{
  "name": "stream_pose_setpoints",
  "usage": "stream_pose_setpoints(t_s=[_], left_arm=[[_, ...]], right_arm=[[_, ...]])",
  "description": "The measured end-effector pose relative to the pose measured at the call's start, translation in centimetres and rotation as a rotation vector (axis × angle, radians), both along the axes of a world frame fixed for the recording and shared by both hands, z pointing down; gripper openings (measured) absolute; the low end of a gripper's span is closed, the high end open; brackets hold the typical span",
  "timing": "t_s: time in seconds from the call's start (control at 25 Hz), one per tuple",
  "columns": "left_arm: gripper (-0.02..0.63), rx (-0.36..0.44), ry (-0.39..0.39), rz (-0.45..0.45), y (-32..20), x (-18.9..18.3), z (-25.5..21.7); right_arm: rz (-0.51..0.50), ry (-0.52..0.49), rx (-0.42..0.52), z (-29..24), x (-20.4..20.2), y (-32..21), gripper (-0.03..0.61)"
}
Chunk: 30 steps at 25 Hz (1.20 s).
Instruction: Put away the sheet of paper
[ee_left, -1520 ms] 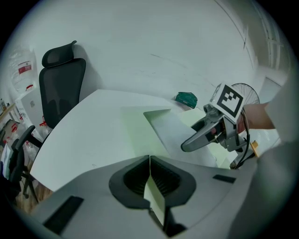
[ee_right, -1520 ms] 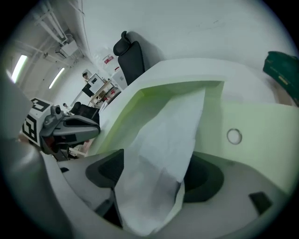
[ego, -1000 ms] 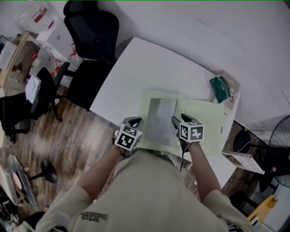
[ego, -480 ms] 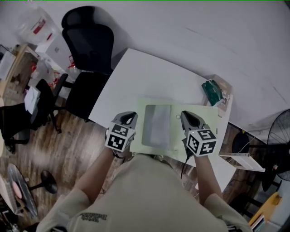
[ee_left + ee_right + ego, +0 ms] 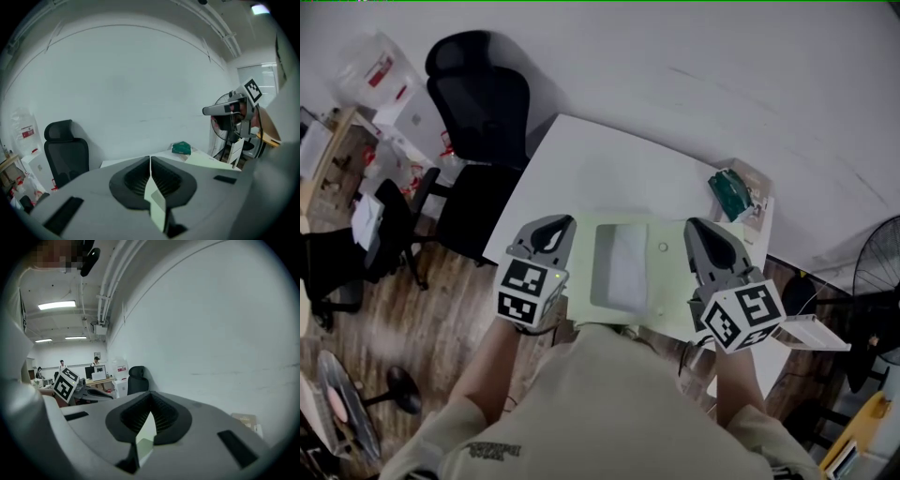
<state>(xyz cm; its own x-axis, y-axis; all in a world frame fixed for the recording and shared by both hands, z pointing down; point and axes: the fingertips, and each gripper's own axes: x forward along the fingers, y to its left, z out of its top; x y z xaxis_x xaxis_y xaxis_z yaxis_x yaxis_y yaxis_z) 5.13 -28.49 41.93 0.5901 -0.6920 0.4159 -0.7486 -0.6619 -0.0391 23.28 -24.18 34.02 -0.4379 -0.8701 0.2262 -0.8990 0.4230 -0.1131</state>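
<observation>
1. Left gripper (image 5: pixel 551 230): jaws shut flat on the left edge of the pale green flat folder (image 5: pixel 670 295). A thin green edge shows pinched between the pads in the left gripper view.
2. Right gripper (image 5: pixel 710 242): jaws have just been closing and are now fully pinched on the folder's right edge. A pale strip shows between the pads in the right gripper view.
3. The grey-white rectangular sheet of paper (image 5: pixel 619 264) sits on the left half of the folder, between the two grippers and closer to the left one. Can't tell if it lies on top or is tucked inside.
4. A small round button (image 5: pixel 663 247) is on the folder, just right of the paper.
5. The folder looks lifted clear of the white rectangular table (image 5: pixel 609 169), over its near edge and close to the person's chest.
6. Key relation: the folder's long axis runs gripper to gripper, left to right. Each gripper holds one short end and points away from the person. The paper's long axis runs across that, front to back.
7. Judgement: the load is shared, so the next move needs both grippers travelling together at constant spacing.
   - Closing the gap sags the folder.
   - Dropping one end tips it toward that end.
8. Risk: if the paper is loose on top, any tilt slides it off, and the left side is the short way out.
9. No obvious storage spot. There is a dark green packet (image 5: pixel 733 187) at the table's far right corner and a black office chair (image 5: pixel 483 94) beyond the left side.
</observation>
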Motion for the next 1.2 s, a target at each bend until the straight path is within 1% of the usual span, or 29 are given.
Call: stream_pose_setpoints(t_s=[0.12, 0.28, 0.36, 0.48, 0.56, 0.68, 0.84, 0.96, 1.08, 1.2], left_arm=[[0.023, 0.057, 0.016, 0.007, 0.3, -0.2, -3.2], [0.023, 0.121, 0.076, 0.023, 1.3, -0.1, -7.6], [0.023, 0.153, 0.092, 0.037, 2.0, 0.0, -9.4], [0.023, 0.221, 0.091, 0.058, 2.8, 0.7, -11.5], [0.023, 0.250, 0.112, 0.071, 3.3, 1.5, -12.9], [0.023, 0.263, 0.136, 0.086, 4.1, 2.2, -14.4], [0.023, 0.256, 0.153, 0.097, 4.6, 2.1, -15.0], [0.023, 0.241, 0.143, 0.097, 4.9, 2.1, -14.5], [0.023, 0.224, 0.122, 0.102, 5.0, 2.0, -13.9], [0.023, 0.220, 0.119, 0.095, 4.9, 1.6, -13.7]], right_arm=[[-0.008, -0.019, 0.057, -3.0, -0.1, 1.0, 0.023], [0.005, -0.030, 0.144, -7.2, 0.1, 2.8, 0.023], [0.012, -0.040, 0.178, -8.9, 0.3, 3.8, 0.023], [-0.007, -0.067, 0.203, -10.6, 0.6, 4.8, 0.023], [-0.031, -0.101, 0.212, -11.3, 0.6, 5.4, 0.023], [-0.043, -0.111, 0.225, -12.1, 0.6, 6.0, 0.023], [-0.051, -0.108, 0.223, -12.0, -0.1, 6.4, 0.023], [-0.067, -0.111, 0.201, -11.1, -0.7, 6.1, 0.023], [-0.073, -0.079, 0.157, -9.2, -1.1, 5.2, 0.023], [-0.084, -0.064, 0.115, -7.5, -1.4, 4.8, 0.023]])
